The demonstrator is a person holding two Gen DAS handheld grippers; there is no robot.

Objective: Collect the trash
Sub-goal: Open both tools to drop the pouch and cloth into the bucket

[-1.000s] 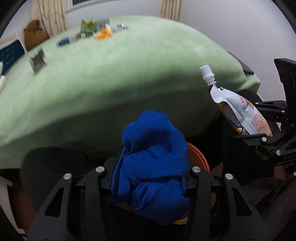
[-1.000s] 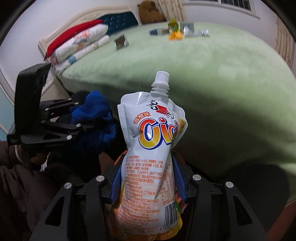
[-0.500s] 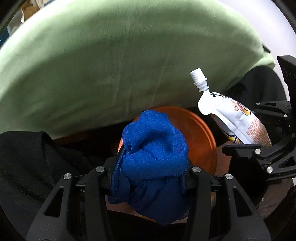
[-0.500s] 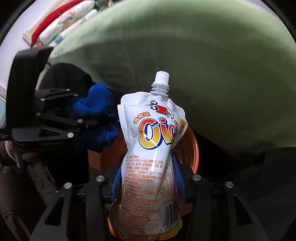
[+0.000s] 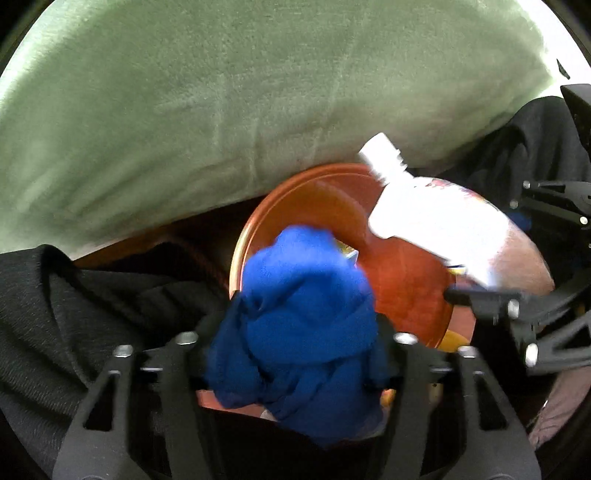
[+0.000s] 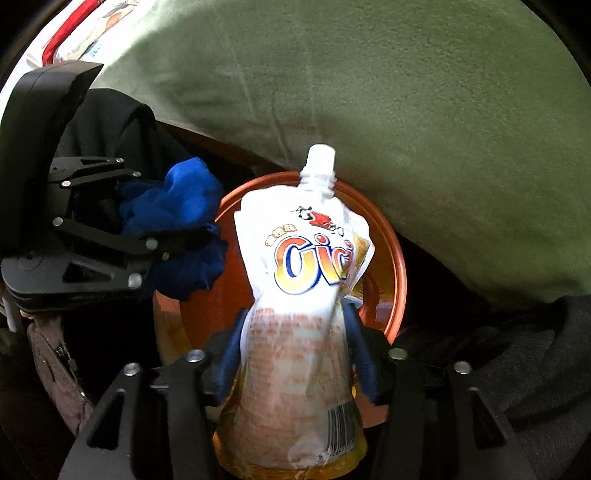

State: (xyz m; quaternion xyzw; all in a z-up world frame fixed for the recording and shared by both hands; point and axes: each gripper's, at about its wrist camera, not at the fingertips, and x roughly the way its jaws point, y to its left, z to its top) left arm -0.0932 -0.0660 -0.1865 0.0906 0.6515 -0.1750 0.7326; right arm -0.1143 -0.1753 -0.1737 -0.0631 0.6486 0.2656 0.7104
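Note:
My left gripper is shut on a crumpled blue cloth and holds it over the near rim of an orange bin. It also shows in the right wrist view, at the bin's left edge. My right gripper is shut on a white spouted Cici drink pouch, upright over the orange bin. The pouch shows blurred in the left wrist view, above the bin's right side.
A green blanketed bed fills the space behind the bin. Black clothing lies at the left and right. Folded red and white bedding lies at the far left of the bed.
Both grippers have tilted down and moved over the orange bin, which now fills more of each view. The trash items on the far side of the bed have left the view.

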